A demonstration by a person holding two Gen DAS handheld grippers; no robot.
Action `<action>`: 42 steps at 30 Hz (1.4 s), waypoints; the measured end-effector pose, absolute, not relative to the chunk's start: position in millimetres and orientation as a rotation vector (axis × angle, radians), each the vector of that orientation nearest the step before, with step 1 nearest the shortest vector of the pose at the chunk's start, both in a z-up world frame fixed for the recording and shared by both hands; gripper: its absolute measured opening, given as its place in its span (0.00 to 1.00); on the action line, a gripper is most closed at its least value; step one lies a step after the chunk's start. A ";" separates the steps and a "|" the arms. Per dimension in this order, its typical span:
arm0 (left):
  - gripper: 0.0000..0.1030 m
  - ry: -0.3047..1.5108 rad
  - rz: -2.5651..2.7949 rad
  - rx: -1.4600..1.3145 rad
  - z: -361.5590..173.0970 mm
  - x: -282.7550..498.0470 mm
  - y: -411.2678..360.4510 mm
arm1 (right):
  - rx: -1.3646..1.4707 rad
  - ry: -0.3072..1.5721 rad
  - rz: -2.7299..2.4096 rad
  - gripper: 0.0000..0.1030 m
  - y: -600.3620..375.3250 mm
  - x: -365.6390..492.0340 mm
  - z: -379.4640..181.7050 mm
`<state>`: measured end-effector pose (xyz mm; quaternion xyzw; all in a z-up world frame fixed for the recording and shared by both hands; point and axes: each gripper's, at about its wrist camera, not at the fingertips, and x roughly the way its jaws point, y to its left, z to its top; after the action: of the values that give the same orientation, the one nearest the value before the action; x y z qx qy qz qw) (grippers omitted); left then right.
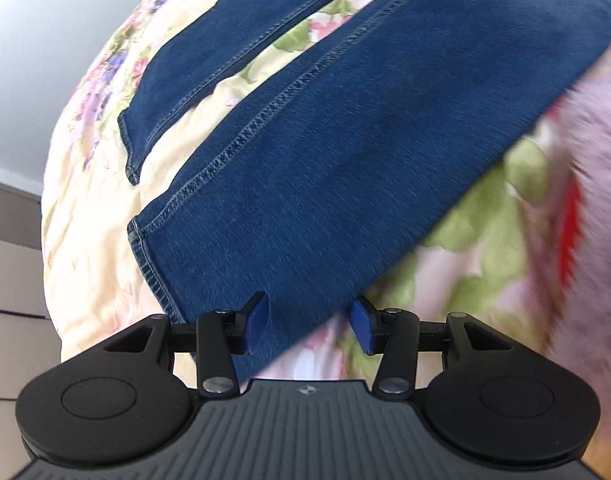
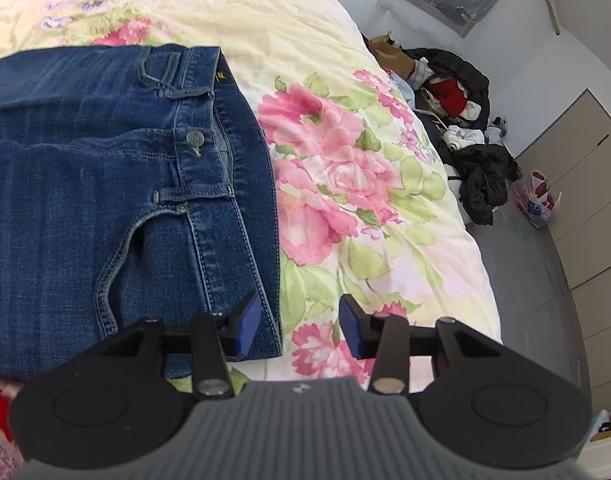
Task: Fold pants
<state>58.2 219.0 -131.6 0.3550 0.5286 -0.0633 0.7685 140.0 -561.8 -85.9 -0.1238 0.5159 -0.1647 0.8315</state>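
Observation:
Dark blue jeans (image 1: 325, 160) lie flat on a floral bedspread (image 1: 477, 248), both legs spread apart with the hems toward the left. My left gripper (image 1: 309, 326) is open and empty, just above the near leg's lower edge close to its hem. In the right wrist view the jeans' waistband (image 2: 225, 168) with button and pocket lies at the left. My right gripper (image 2: 299, 322) is open and empty, over the near corner of the waistband, its left fingertip (image 2: 249, 322) above the denim.
The floral bedspread (image 2: 365, 184) covers the bed. A pile of dark clothes and bags (image 2: 461, 120) lies on the floor right of the bed, near beige drawers (image 2: 585, 200). A pink fuzzy cloth (image 1: 585, 160) sits at the right edge.

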 end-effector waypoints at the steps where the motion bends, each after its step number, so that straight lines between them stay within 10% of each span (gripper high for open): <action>1: 0.54 1.152 -0.120 0.780 -135.3 61.1 217.5 | -0.258 1.097 -0.347 0.38 -561.0 140.4 -86.5; 8: 0.17 1.047 -0.023 0.733 -110.8 67.2 208.2 | -0.318 1.073 -0.223 0.38 -549.4 132.4 -81.0; 13: 0.08 0.923 0.083 0.561 -66.4 78.5 205.5 | -0.414 1.049 -0.099 0.34 -539.5 118.2 -73.6; 42: 0.07 0.967 0.237 0.501 -27.7 96.2 182.4 | -0.975 0.899 0.394 0.36 -464.8 41.1 -128.3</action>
<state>96.2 182.4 -27.7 0.2379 0.4590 0.1123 0.8486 41.1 -464.8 -128.3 -0.4497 0.4145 0.1816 0.7700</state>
